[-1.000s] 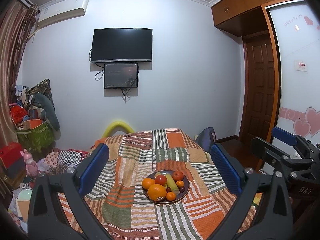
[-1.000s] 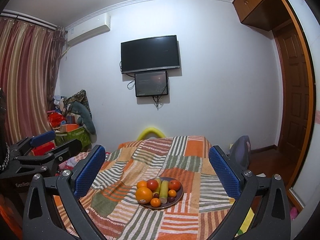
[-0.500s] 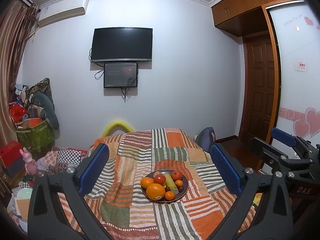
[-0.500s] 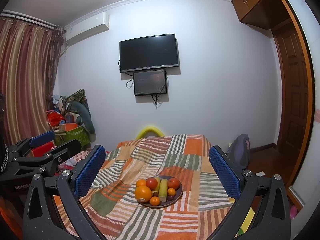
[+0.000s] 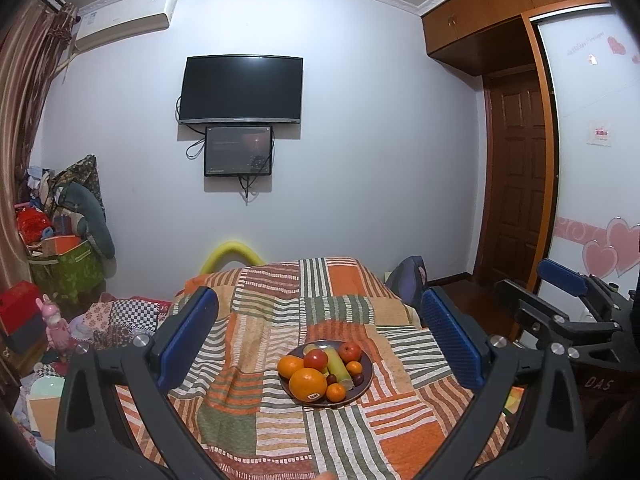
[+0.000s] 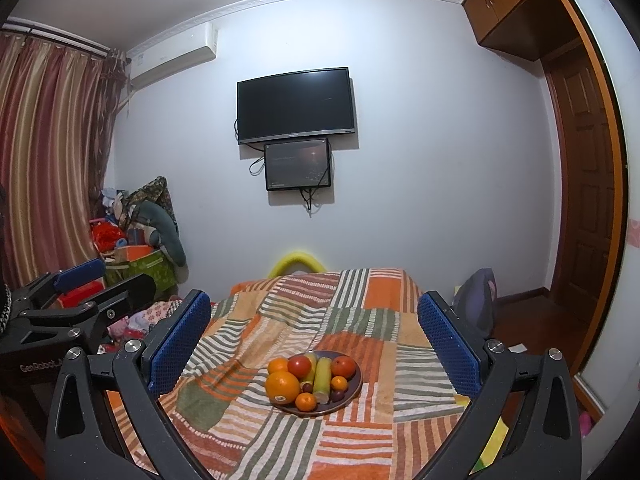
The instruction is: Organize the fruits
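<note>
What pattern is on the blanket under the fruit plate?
Patchwork of orange, green and white stripes on the blanket, clearest in the right wrist view.

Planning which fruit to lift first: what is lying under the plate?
The plate sits on a striped patchwork blanket, with oranges and red fruits piled on top. Whatever lies beneath the blanket is covered and cannot be seen.

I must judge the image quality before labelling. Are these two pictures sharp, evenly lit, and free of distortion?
Left wrist view: strong fisheye bending, dark corners, the wardrobe edge curves; the fruit plate is sharp, with dim, bluish room light. Right wrist view: the same bending at the curtain and door; the television shows faint reflections, no motion blur.
</note>
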### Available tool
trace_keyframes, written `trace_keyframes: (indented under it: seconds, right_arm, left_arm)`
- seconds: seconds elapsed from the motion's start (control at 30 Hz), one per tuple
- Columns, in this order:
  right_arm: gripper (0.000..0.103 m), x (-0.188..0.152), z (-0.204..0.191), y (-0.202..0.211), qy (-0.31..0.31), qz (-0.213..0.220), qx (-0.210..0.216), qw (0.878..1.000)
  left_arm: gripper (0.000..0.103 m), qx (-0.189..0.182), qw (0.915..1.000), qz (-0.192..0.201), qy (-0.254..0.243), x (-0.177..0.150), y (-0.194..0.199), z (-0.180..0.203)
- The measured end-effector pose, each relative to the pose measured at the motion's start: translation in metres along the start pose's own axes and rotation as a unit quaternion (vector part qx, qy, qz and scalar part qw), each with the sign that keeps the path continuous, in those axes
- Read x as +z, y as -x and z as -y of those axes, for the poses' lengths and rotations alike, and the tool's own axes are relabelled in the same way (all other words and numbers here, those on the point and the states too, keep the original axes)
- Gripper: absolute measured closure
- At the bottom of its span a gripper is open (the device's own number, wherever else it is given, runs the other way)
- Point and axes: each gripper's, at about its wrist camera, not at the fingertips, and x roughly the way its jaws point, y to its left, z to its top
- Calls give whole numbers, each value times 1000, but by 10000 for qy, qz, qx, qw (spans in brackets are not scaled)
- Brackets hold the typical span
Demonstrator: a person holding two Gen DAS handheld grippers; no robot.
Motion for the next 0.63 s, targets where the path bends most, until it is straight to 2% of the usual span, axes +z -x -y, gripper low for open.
trace_keyframes:
  seconds: [0.63]
  right_arm:
    - [0,-3,-1,-3,62,-64,-41,10000]
  left_arm:
    - [0,-78,9999,-94,55,0,-3,-4]
